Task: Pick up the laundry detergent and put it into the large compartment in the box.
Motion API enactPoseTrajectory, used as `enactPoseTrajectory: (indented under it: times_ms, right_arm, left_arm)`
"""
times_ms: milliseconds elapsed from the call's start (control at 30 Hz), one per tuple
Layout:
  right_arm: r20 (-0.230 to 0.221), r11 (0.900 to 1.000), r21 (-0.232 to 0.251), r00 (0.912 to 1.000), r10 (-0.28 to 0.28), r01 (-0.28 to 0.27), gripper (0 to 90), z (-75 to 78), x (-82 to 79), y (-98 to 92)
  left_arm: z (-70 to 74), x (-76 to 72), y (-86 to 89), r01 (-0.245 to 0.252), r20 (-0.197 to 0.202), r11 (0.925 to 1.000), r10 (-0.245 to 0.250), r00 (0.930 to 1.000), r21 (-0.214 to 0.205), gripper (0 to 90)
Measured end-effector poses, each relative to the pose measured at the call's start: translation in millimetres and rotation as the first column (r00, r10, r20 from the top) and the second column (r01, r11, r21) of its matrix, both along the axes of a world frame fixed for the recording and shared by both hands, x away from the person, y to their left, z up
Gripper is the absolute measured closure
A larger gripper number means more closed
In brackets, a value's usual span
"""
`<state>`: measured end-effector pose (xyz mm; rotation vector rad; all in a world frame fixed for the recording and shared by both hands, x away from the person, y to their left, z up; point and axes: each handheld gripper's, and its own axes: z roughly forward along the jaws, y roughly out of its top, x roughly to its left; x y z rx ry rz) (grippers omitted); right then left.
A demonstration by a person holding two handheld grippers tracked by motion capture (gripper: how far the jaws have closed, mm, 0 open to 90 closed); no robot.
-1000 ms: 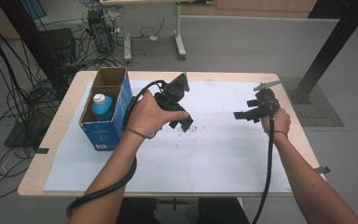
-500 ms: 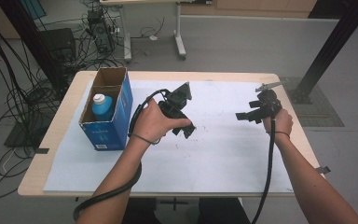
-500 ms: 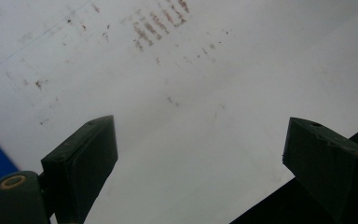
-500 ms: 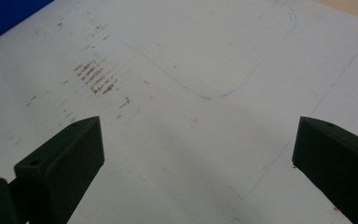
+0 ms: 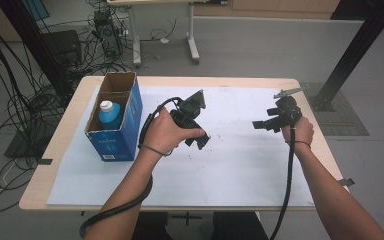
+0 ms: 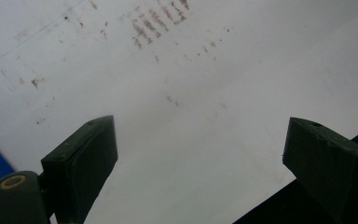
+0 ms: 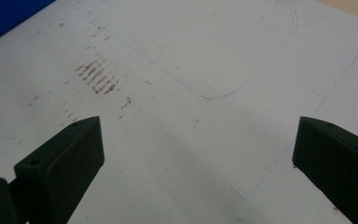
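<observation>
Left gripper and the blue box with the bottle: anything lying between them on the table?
Nothing. In the high view, only bare white paper separates the left gripper from the blue box holding the bottle.

White print on the blue box [image 5: 114, 142] is too small to read.
</observation>
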<state>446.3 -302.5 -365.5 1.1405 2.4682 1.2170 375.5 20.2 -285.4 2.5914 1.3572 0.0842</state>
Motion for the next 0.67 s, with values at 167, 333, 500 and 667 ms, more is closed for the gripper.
enactPoseTrajectory:
  times_ms: [167,333,500,667]
  right_arm:
    - [-0.002,1.0,-0.002,1.0,-0.002,0.002,1.9,1.4,-2.0,0.7]
    - [0.003,1.0,-0.003,1.0,-0.005,0.005,1.9,3.5,-5.0,0.5]
    - [0.014,0.9999,0.003,0.9998,-0.016,0.016,1.9,7.8,-11.5,-1.4]
    - [0.022,0.9996,0.009,0.9994,-0.026,0.026,1.9,10.3,-18.6,-3.3]
  left_arm:
    - [-0.7,-0.6,0.7,0.002,-0.001,1.0,-0.002,1.0,0.002,10.5]
    - [-0.4,-0.9,1.5,0.002,-0.001,1.0,-0.002,1.0,-0.001,10.5]
    - [1.1,-1.4,1.1,0.008,-0.003,1.0,-0.008,1.0,0.001,10.5]
    - [1.3,-3.4,-0.6,0.016,-0.001,0.9999,-0.016,0.9999,0.001,10.5]
